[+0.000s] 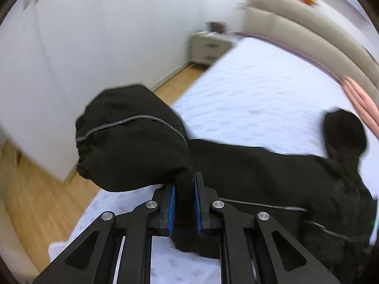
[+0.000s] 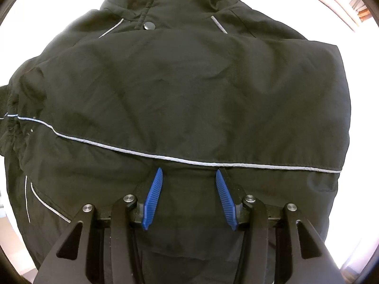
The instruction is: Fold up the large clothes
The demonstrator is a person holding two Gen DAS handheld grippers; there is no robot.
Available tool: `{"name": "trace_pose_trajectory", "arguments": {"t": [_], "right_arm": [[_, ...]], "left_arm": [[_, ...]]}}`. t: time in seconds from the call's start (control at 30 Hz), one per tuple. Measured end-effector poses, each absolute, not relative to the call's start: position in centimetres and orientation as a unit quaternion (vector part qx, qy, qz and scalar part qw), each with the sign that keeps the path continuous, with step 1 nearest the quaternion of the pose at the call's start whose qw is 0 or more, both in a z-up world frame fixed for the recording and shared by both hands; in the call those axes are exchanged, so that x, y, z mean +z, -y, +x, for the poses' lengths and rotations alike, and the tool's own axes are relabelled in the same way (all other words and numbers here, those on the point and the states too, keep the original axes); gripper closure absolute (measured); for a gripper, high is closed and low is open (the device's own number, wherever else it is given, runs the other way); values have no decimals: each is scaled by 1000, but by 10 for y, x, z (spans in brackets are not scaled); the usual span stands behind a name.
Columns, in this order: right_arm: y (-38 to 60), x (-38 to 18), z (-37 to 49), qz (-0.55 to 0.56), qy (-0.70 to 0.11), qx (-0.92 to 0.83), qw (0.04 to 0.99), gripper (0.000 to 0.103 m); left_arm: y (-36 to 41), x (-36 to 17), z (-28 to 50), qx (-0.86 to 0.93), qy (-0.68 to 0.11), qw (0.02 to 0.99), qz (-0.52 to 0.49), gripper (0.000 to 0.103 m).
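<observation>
1. My left tool [image 1: 184,184] is clamped on the jacket's sleeve [image 1: 132,139], cuff bulging at centre left.
2. The jacket [image 2: 189,90] fills the frame beneath my right tool [image 2: 189,174], half open, gripping nothing.
3. The body [image 1: 272,177] runs toward the right edge across the bed [image 1: 260,90].

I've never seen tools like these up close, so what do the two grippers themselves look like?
Both look alike. The left gripper and the right gripper are matte black frames of angular linkage bars with triangular cut-outs, joined by round silver pivot pins. Each has two fingers faced with ribbed blue pads. No cables, markings or sleeves show.
</observation>
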State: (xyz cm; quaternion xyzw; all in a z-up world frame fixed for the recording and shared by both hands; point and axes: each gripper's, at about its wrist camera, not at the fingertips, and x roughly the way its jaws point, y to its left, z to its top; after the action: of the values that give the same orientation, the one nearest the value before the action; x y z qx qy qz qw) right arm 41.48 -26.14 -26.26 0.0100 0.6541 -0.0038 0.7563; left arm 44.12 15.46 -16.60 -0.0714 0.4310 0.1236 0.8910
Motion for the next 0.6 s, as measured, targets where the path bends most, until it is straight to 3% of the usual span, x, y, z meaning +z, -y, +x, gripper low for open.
{"name": "trace_pose_trajectory", "arguments": {"t": [0.27,0.47,0.57,0.6], "right_arm": [[296,-234,403,84,-632,43,769,50],[338,-221,381,98,-628,30,771,50],[358,-222,370,98,-632,20,768,50],[364,-222,366,101,-632,17,768,50]], "left_arm": [[18,-116,412,-36,-381,923,50,90],[124,-142,392,-137,-387,905,108,90],[169,-173,376,-182,-406,883,150,79],[181,-190,372,-206,-431,864,158,64]]}}
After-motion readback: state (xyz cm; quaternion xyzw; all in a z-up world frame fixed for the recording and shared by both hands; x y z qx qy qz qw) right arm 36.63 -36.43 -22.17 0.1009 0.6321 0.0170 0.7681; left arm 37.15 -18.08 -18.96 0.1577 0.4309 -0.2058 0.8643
